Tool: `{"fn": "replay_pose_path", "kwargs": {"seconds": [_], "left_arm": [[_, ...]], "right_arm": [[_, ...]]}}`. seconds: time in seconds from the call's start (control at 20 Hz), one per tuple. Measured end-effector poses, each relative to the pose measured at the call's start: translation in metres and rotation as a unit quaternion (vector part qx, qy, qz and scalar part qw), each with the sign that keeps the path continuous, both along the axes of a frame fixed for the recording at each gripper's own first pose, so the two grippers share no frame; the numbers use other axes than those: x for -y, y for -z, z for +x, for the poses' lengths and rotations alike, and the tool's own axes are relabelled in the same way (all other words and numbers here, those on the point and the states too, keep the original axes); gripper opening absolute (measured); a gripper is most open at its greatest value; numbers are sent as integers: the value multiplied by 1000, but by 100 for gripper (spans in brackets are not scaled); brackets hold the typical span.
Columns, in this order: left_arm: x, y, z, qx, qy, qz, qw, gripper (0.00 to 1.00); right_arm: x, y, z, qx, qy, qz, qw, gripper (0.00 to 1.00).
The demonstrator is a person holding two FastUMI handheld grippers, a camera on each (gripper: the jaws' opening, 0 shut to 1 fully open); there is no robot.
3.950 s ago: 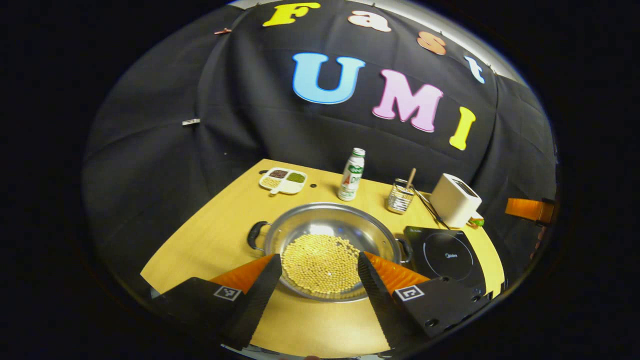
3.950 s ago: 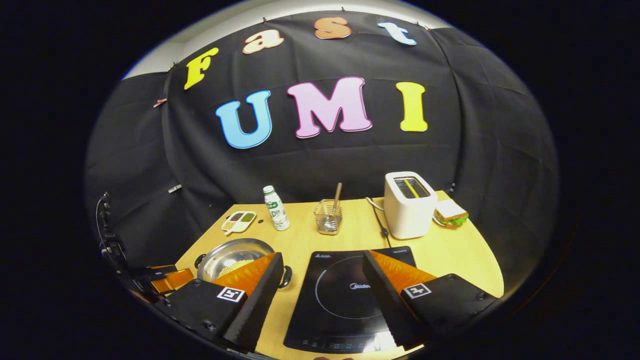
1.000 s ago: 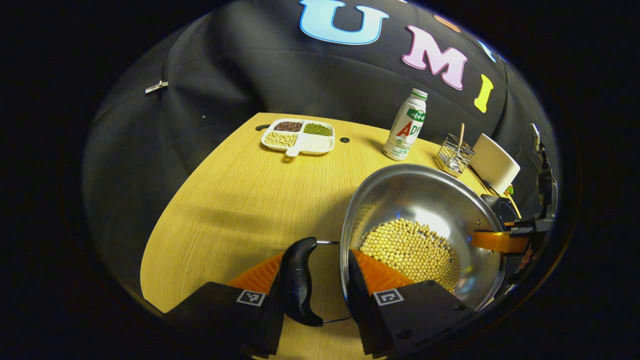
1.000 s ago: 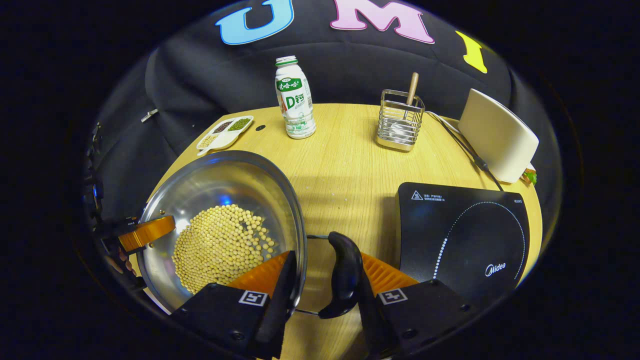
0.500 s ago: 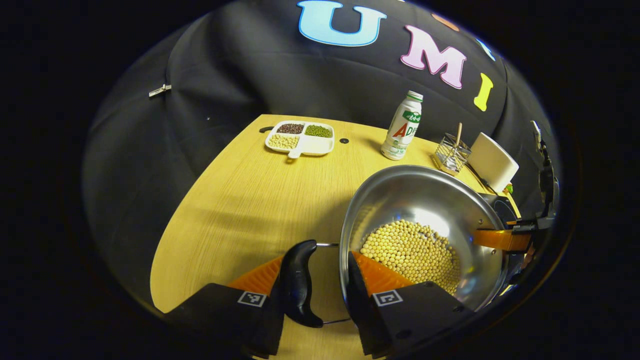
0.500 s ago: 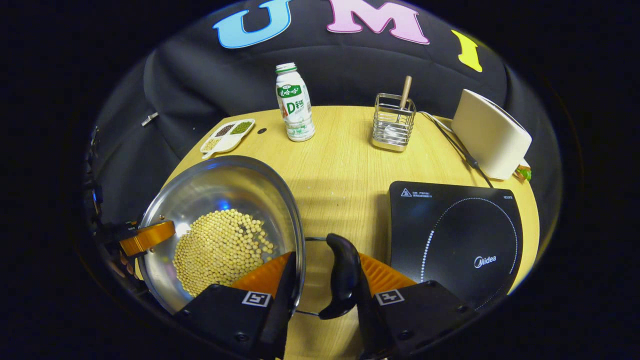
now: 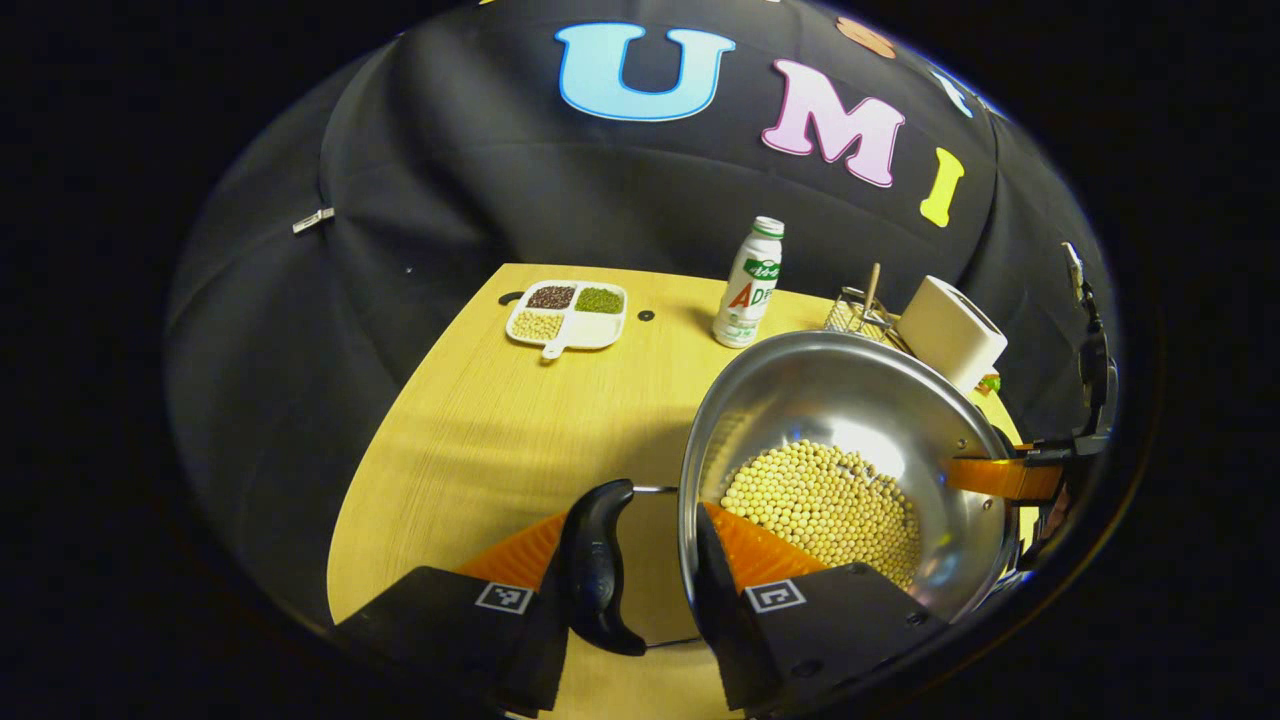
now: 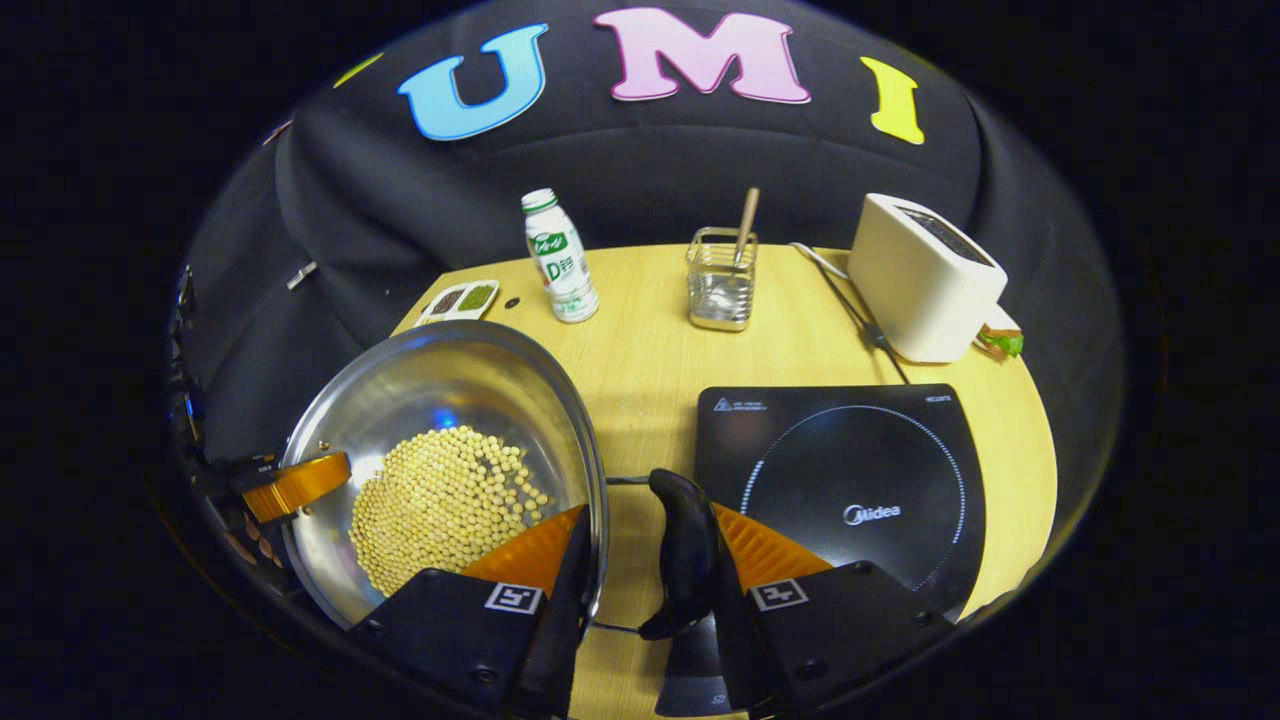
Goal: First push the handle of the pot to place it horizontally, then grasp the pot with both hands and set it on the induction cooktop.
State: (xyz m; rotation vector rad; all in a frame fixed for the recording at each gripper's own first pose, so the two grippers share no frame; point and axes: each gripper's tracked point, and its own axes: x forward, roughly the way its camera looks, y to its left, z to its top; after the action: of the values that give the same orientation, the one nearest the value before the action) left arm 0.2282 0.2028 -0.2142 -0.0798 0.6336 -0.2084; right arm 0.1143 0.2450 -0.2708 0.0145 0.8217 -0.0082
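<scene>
Pot (image 8: pixel 450 440) of beans — each gripper straddles a handle, grip unconfirmed; we keep it level toward the cooktop (image 8: pixel 850 490).

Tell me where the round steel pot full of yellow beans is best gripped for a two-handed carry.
By its two black loop handles, one from each side. The steel pot is wide, shallow and smooth; left tongs and right tongs each straddle a handle and the rim.
</scene>
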Motion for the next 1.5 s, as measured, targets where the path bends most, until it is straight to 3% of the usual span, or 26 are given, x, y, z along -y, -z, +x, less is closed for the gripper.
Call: {"fn": "replay_pose_path", "kwargs": {"seconds": [0.15, 0.2, 0.55, 0.95, 1.0, 1.05, 1.2, 1.3, 1.35, 1.5], "left_arm": [[22, -18, -7, 14, 4, -6, 1000, 63], [31, -22, -8, 15, 6, -10, 1000, 62], [99, -34, -19, 16, 16, -28, 999, 62], [169, -37, -20, 15, 30, -18, 999, 62], [178, -36, -19, 14, 31, -17, 999, 62], [185, -35, -18, 13, 32, -17, 999, 62], [206, -29, -17, 7, 33, -17, 999, 62], [220, -26, -13, 10, 35, -17, 999, 62], [227, -23, -13, 10, 36, -16, 999, 63], [247, -15, -11, 7, 39, -15, 999, 62]], "right_arm": [[20, -24, -4, 12, -3, -5, 1000, 56], [29, -31, -6, 16, -3, -8, 1000, 60], [93, -62, -21, 28, 4, -22, 999, 60], [165, -65, -25, 23, 20, -13, 999, 60], [173, -64, -25, 22, 21, -13, 999, 56], [181, -64, -23, 23, 22, -14, 999, 60], [202, -61, -21, 19, 25, -13, 999, 60], [215, -58, -19, 17, 26, -14, 999, 55], [223, -57, -19, 17, 28, -13, 999, 60], [243, -49, -18, 10, 32, -13, 999, 60]]}}
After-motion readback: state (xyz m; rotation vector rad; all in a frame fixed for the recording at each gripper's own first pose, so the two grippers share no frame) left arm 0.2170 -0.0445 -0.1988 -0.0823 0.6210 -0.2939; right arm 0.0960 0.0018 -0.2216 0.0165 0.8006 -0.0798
